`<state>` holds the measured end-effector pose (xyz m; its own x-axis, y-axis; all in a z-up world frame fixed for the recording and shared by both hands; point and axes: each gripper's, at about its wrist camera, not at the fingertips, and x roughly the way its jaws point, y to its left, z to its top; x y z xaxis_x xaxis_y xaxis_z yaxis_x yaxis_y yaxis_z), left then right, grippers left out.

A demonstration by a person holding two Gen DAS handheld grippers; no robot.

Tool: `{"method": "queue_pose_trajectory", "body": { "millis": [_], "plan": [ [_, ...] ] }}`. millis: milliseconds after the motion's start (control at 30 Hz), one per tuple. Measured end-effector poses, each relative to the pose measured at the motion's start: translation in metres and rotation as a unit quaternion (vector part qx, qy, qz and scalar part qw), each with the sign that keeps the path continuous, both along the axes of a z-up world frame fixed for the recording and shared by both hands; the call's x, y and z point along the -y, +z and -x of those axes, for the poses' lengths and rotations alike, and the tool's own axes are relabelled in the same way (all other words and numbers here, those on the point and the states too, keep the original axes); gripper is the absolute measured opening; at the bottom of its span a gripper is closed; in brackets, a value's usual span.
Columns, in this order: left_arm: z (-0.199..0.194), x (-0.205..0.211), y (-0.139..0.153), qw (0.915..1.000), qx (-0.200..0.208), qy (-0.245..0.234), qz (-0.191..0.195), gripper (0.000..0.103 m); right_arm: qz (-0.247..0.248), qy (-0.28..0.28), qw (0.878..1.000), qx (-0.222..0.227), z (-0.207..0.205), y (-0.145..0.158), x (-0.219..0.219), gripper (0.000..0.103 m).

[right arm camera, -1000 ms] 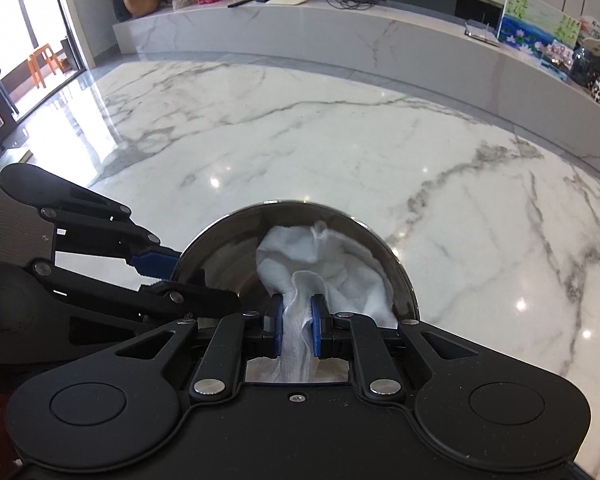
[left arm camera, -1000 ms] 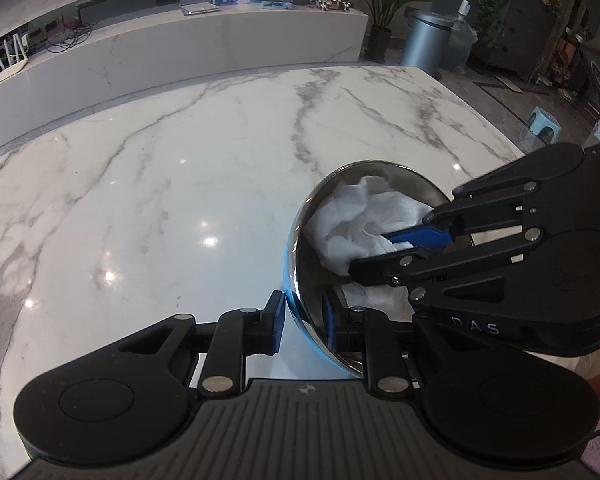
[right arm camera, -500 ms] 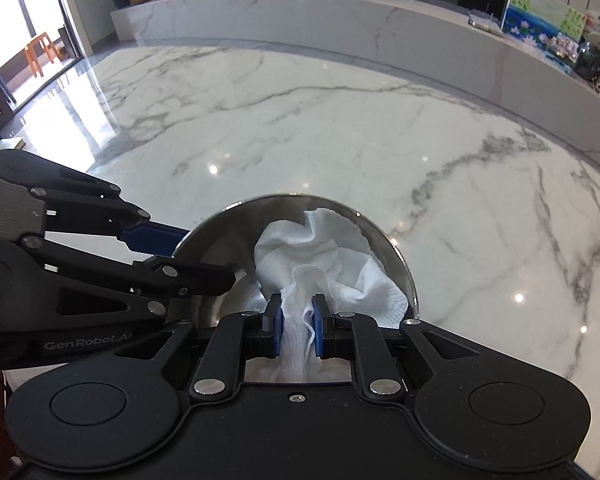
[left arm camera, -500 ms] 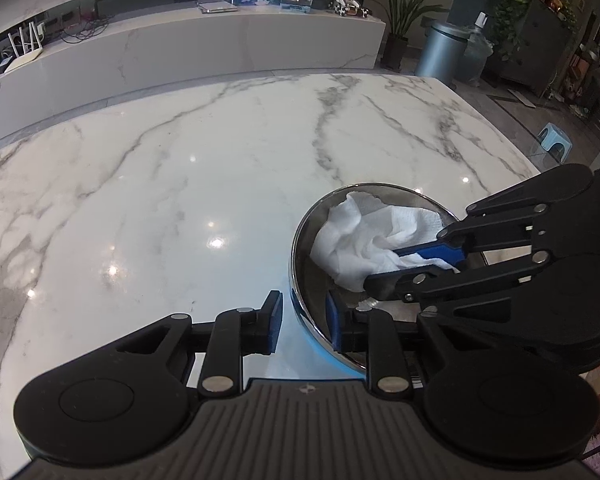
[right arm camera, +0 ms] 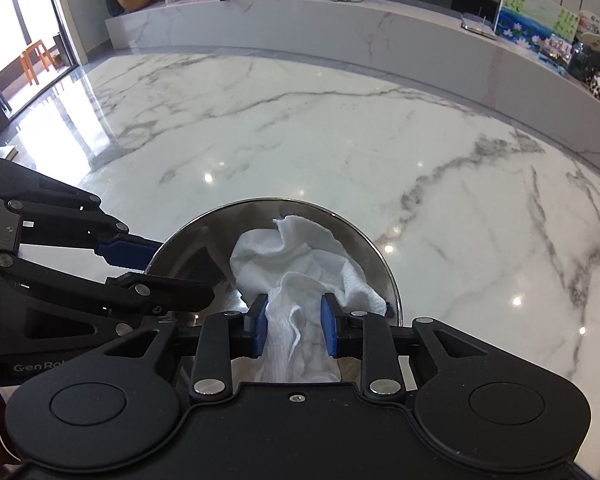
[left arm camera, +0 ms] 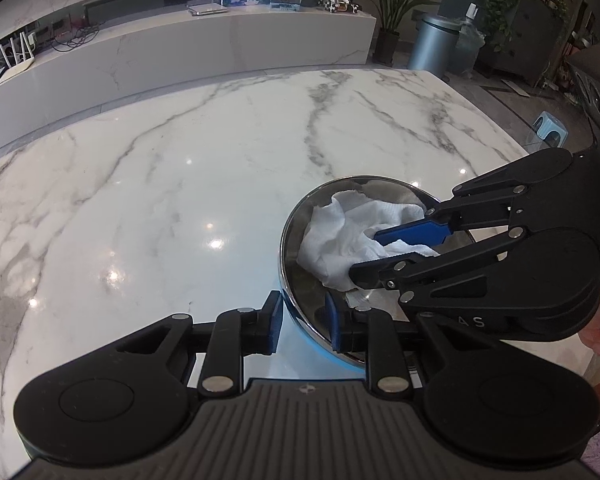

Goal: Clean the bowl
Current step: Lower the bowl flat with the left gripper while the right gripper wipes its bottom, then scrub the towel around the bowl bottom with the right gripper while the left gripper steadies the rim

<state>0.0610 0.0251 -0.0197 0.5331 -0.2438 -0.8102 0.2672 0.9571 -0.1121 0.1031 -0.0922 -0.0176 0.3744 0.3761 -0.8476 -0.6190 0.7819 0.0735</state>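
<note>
A shiny steel bowl (left arm camera: 300, 216) sits on the white marble table (left arm camera: 180, 184), with a crumpled white paper towel (left arm camera: 340, 236) inside it. My left gripper (left arm camera: 302, 320) straddles the bowl's near rim, one blue pad outside and one inside, with a gap showing. My right gripper (right arm camera: 294, 324) reaches into the bowl (right arm camera: 188, 248) over the towel (right arm camera: 296, 268); its blue pads stand apart around the towel's bunched end. The right gripper also shows in the left wrist view (left arm camera: 380, 252), and the left gripper in the right wrist view (right arm camera: 172, 268).
A long marble counter (right arm camera: 340, 36) runs behind the table with a painting, routers and cables. A metal bin (left arm camera: 436, 44) and a plant stand beyond the table's far right corner. The table's right edge (left arm camera: 512, 148) lies near the bowl.
My right gripper's pads have opened from pinching the towel to standing apart around it. The left gripper's pads loosened from the bowl's rim. The bowl settled flatter on the table.
</note>
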Motion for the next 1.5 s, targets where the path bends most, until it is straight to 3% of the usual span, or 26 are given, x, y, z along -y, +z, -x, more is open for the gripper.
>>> {"method": "queue_pose_trajectory", "body": {
  "millis": [167, 433, 633, 733, 800, 933, 1033, 1133, 1167, 1300, 1500],
  "plan": [
    [-0.001, -0.001, -0.001, 1.0, -0.001, 0.003, -0.001, 0.02, 0.007, 0.015, 1.0, -0.012, 0.002, 0.0, -0.002, 0.019],
    [-0.002, 0.0, -0.003, 0.9999, -0.004, 0.004, -0.016, 0.014, 0.019, 0.082, 0.996, -0.036, 0.013, 0.002, -0.008, 0.019],
    [-0.001, -0.003, -0.004, 0.9998, -0.006, 0.003, -0.018, 0.014, 0.033, 0.114, 0.993, -0.023, 0.023, 0.005, -0.015, 0.019],
    [0.001, -0.005, -0.003, 0.9999, -0.004, 0.002, -0.014, 0.014, 0.036, 0.124, 0.992, 0.004, 0.028, 0.008, -0.015, 0.029],
    [0.002, -0.005, -0.003, 0.9999, -0.003, 0.002, -0.013, 0.014, 0.041, 0.131, 0.991, 0.006, 0.03, 0.008, -0.017, 0.045],
    [0.002, -0.004, -0.004, 0.9999, -0.005, 0.0, -0.014, 0.014, 0.043, 0.131, 0.99, -0.008, 0.029, 0.005, -0.019, 0.046],
    [0.003, -0.003, -0.004, 0.9998, -0.005, -0.002, -0.017, 0.015, 0.067, 0.128, 0.989, 0.011, 0.03, 0.005, -0.026, 0.038],
    [0.003, -0.004, -0.004, 0.9998, -0.007, -0.004, -0.018, 0.016, 0.065, 0.123, 0.99, 0.009, 0.028, 0.005, -0.028, 0.016],
    [0.004, -0.004, -0.004, 0.9997, -0.006, -0.006, -0.021, 0.016, 0.072, 0.12, 0.99, 0.015, 0.029, 0.005, -0.03, 0.014],
    [0.004, -0.003, -0.004, 0.9996, -0.006, -0.009, -0.026, 0.016, 0.096, 0.122, 0.987, 0.037, 0.033, 0.005, -0.034, 0.012],
    [0.005, -0.002, -0.005, 0.9993, -0.005, -0.01, -0.036, 0.016, 0.09, 0.084, 0.99, 0.07, 0.03, 0.013, -0.022, 0.011]
  ]
}}
